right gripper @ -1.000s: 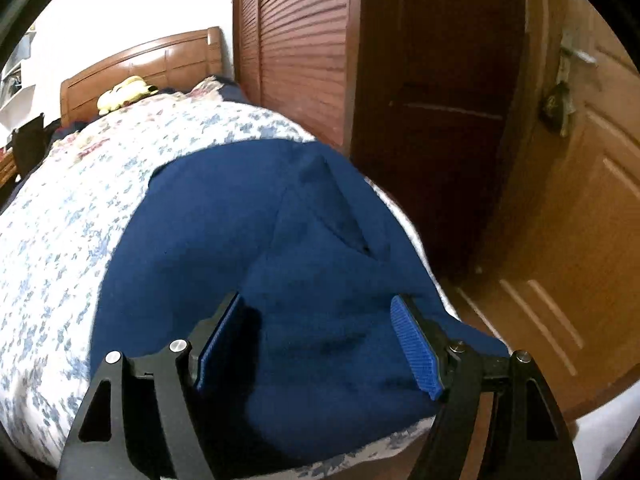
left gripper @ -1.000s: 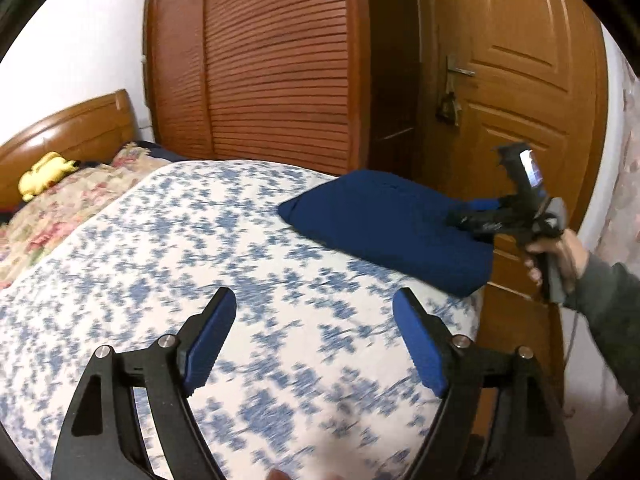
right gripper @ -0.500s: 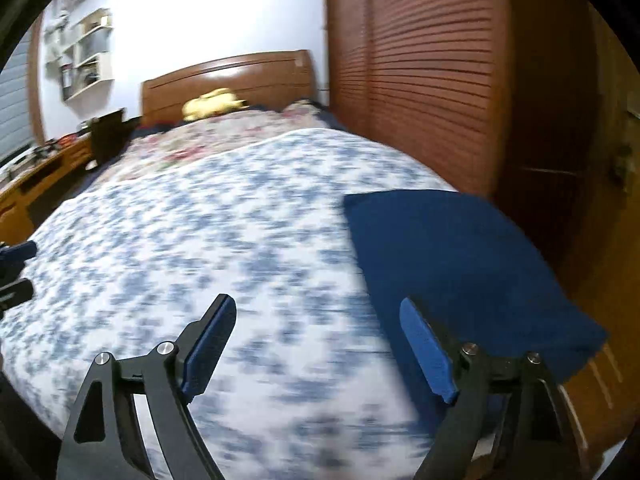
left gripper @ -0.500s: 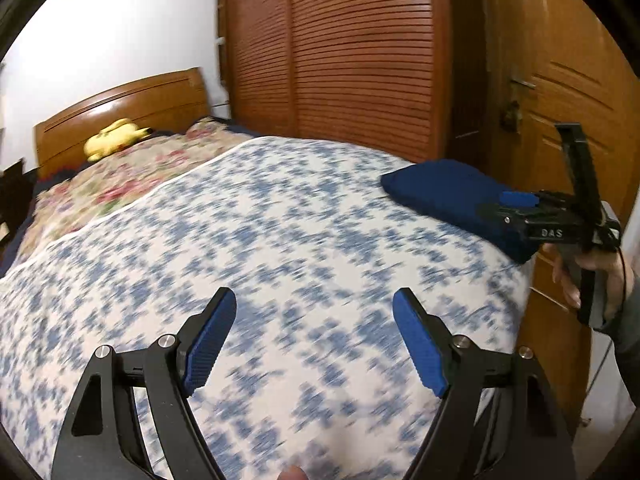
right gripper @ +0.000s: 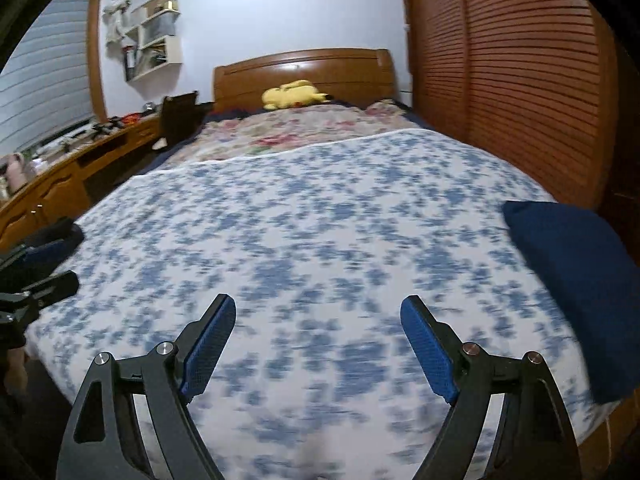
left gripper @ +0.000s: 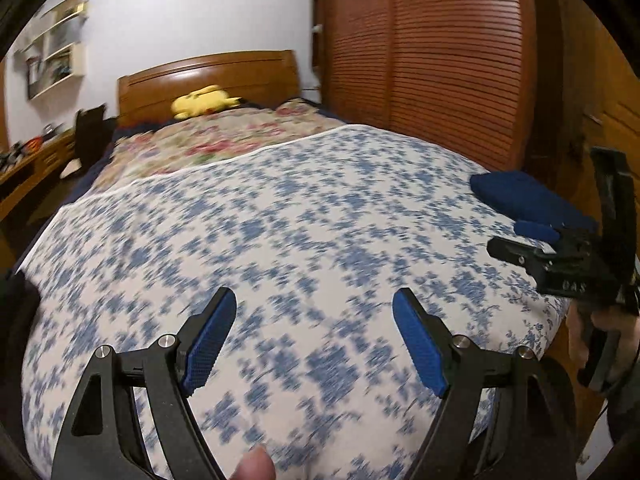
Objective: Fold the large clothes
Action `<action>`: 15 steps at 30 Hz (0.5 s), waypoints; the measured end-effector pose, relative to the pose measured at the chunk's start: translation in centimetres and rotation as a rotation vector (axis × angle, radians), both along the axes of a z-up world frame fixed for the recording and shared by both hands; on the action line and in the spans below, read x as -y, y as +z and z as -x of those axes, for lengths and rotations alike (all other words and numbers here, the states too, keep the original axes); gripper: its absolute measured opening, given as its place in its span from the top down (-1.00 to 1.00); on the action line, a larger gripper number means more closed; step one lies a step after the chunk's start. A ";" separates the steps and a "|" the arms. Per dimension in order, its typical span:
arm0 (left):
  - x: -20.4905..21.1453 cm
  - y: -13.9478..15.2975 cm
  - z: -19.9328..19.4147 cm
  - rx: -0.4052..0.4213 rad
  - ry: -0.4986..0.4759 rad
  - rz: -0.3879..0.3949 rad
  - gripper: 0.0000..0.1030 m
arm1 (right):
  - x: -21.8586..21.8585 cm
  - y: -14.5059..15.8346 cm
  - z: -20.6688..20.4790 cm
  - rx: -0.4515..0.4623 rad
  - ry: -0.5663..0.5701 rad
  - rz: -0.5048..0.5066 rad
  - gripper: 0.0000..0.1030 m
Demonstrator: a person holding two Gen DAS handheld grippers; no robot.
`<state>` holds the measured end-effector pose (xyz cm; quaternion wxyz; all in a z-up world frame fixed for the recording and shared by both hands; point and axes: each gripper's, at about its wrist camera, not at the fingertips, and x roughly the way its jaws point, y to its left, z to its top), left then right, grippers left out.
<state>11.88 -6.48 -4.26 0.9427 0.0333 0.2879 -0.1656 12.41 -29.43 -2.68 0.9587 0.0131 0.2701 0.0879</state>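
The bed [right gripper: 320, 240] spreads bare ahead of both claws, its blue-flowered cover filling the space before them. The folded navy garment [right gripper: 572, 280] lies to the right of the right claw [right gripper: 318, 346], at the bed's corner, so this piece looks done. The left claw [left gripper: 314, 340] is released and empty. The right claw's jaws, over the garment a second ago, have just been opening with nothing between them; both claws have swung away from it.

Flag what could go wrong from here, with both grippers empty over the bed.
The folded navy garment lies at the bed's right edge beside the wardrobe, so a nudge might tip it off. The right gripper, jaws just opened, and left gripper hover open; a low sweep could snag the floral bedspread.
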 end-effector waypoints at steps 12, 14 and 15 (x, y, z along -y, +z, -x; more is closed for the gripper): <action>-8.0 1.7 5.1 0.026 0.183 0.053 -0.58 | -5.9 1.2 3.8 0.045 0.094 0.001 -0.67; -9.0 2.3 6.0 0.045 0.209 0.054 -0.58 | -6.4 1.6 4.3 0.055 0.103 0.004 -0.67; -9.3 2.6 6.3 0.056 0.220 0.053 -0.58 | -6.8 2.0 4.8 0.065 0.105 0.007 -0.67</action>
